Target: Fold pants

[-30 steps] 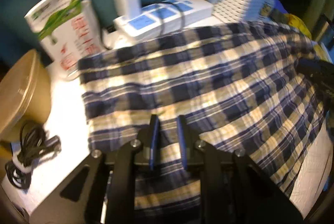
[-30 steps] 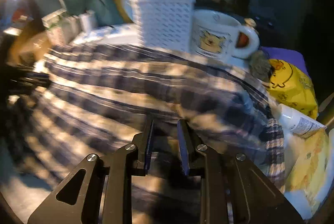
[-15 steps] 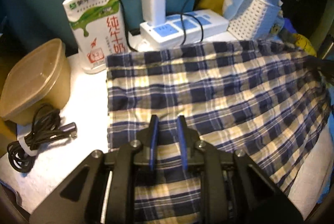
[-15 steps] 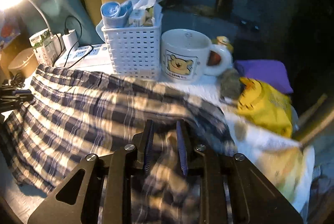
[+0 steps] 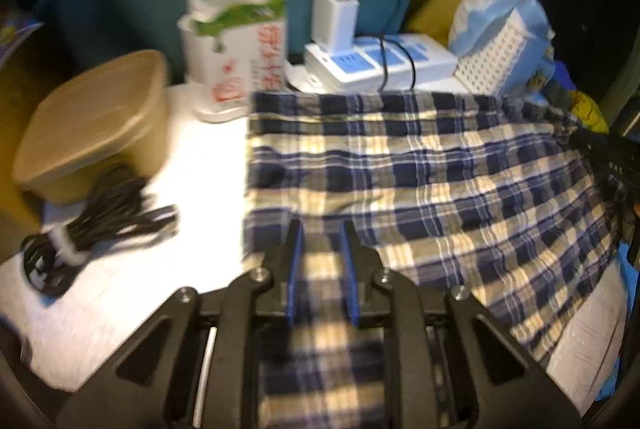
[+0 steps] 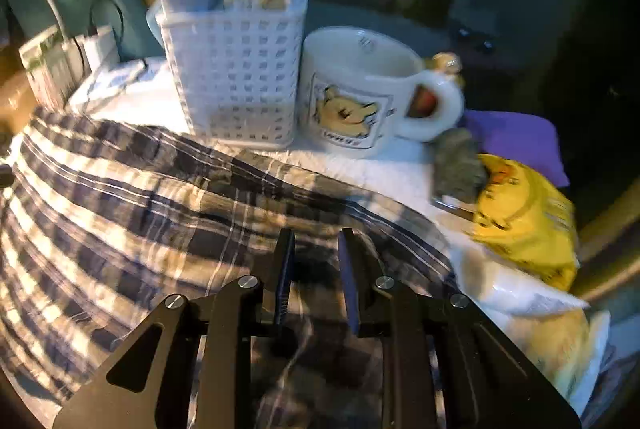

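Observation:
Blue, navy and cream plaid pants [image 5: 440, 169] lie spread across a white table top [image 5: 192, 157]. My left gripper [image 5: 322, 233] is at their near left corner. Its blue-padded fingers stand close together with a band of the plaid cloth running between them, so it is shut on the fabric. In the right wrist view the pants [image 6: 140, 213] stretch away to the left. My right gripper [image 6: 316, 241] is at their near right end, its fingers narrow with bunched cloth pinched between them. The right gripper's black body [image 5: 608, 157] shows at the far right of the left wrist view.
Behind the pants stand a milk carton [image 5: 236, 41], a white power strip [image 5: 380, 63] with a charger plugged in, a white basket [image 6: 236, 77] and a bear mug [image 6: 360, 89]. A brown lidded tub [image 5: 92, 121] and coiled black cable [image 5: 100, 229] sit left. A yellow bag [image 6: 524, 217] lies right.
My left gripper has drawn leftward with the cloth in it, and the pants now lie flatter and more squared. The right gripper has lifted slightly and still holds its end.

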The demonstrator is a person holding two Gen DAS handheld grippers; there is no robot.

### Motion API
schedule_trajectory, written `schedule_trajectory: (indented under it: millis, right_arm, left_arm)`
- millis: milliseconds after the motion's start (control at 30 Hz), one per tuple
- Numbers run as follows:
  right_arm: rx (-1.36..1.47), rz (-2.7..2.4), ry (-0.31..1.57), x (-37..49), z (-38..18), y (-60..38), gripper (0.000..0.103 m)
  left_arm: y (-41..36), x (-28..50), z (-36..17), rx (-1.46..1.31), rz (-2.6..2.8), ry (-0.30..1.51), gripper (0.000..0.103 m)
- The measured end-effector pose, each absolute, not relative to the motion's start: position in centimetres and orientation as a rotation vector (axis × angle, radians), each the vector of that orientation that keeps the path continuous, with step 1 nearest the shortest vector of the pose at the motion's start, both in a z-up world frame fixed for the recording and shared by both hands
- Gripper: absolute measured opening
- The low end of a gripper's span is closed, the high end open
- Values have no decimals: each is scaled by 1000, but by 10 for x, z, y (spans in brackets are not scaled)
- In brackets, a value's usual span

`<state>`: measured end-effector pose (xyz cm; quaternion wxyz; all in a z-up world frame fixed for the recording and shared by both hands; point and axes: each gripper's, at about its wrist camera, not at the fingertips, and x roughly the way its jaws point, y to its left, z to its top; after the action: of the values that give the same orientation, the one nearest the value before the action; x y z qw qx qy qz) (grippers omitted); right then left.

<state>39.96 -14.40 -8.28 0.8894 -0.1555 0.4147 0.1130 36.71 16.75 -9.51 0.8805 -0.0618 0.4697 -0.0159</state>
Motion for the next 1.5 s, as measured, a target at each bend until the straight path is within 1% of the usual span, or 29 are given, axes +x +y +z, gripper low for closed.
schedule_trajectory:
  millis: [167,333,367,467,567,600,700,767,867,1000,1067,1200,1300,1500]
  right_arm:
    - [-298,263,851,353,-83,-152,23]
    - [-329,286,912,338,-117,-156,23]
    - [-316,296,896,335,-120,-161,23]
    - [-291,316,886,334,-122,-168,23]
    - [-291,298,889,328,-119,-173,23]
    - [-288,298,886,326,-117,-175,23]
    - [-287,297,885,320,-117,-184,23]
    - [-278,293,886,318,-117,-190,23]
    - [-265,270,884,308,-106,-198,23]
    - [-243,274,838,286,-86,-204,24]
    - [-241,285,830,277,-82,-205,24]
    - [-234,301,870,268,-98,-208,24]
    - [-239,301,901,267,-115,-207,24]
    - [-243,274,893,257,-116,-220,24]
  left_arm:
    - [185,314,-83,-206,16,929,20]
    - [187,272,-88,-282,47,893,20]
    - [189,262,-87,-295,46,882,20]
    - [175,260,-97,-301,32,896,20]
    - [169,260,-117,-229,118,997,20]
    - [169,255,-117,-219,129,969,20]
    - [168,251,-118,-177,193,986,20]
    - [168,248,-120,-172,200,982,22]
    - [163,243,-114,-156,211,966,22]
    - [145,225,-84,-165,144,864,22]
    - [131,220,-79,-190,71,850,22]
    - [98,220,-95,-165,-12,902,22]
    - [93,226,-116,-157,22,966,22]
    - [97,219,-119,-131,46,958,22]
